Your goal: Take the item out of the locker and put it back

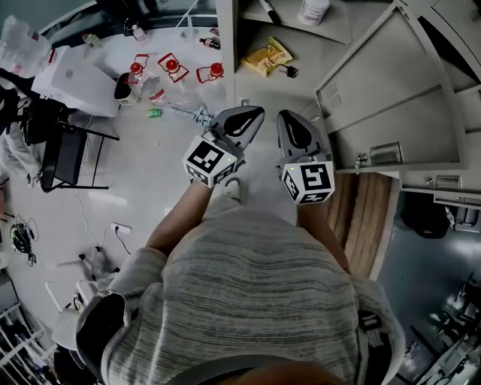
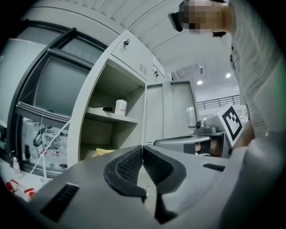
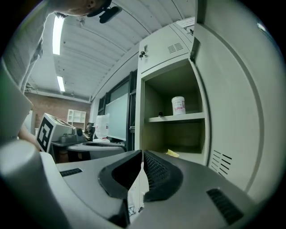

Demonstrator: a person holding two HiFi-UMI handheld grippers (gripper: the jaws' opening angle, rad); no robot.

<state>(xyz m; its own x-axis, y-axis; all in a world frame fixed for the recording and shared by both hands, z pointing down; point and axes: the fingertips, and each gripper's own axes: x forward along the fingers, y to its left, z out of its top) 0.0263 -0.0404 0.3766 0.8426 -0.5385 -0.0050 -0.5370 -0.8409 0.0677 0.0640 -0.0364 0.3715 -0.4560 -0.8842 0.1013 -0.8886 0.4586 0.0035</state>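
The grey locker [image 1: 228,45] stands open ahead of me. On its lower floor lies a yellow packet [image 1: 267,56], with a small dark thing beside it. A white jar [image 1: 313,10] and a black marker [image 1: 269,10] sit on the shelf above. My left gripper [image 1: 249,114] and right gripper [image 1: 288,117] are side by side in front of the opening, clear of the packet. Both are shut and hold nothing. The left gripper view shows the jar [image 2: 120,107] and packet [image 2: 103,152] past its gripper [image 2: 142,150]. From the right gripper [image 3: 142,154] I see the jar [image 3: 178,106] and packet [image 3: 172,153].
The locker door [image 1: 391,105] swings open to the right. A wooden board [image 1: 367,218] lies below it at my right. Red-tagged bottles [image 1: 173,68] and a cup litter the floor at the upper left, next to a black chair [image 1: 66,154].
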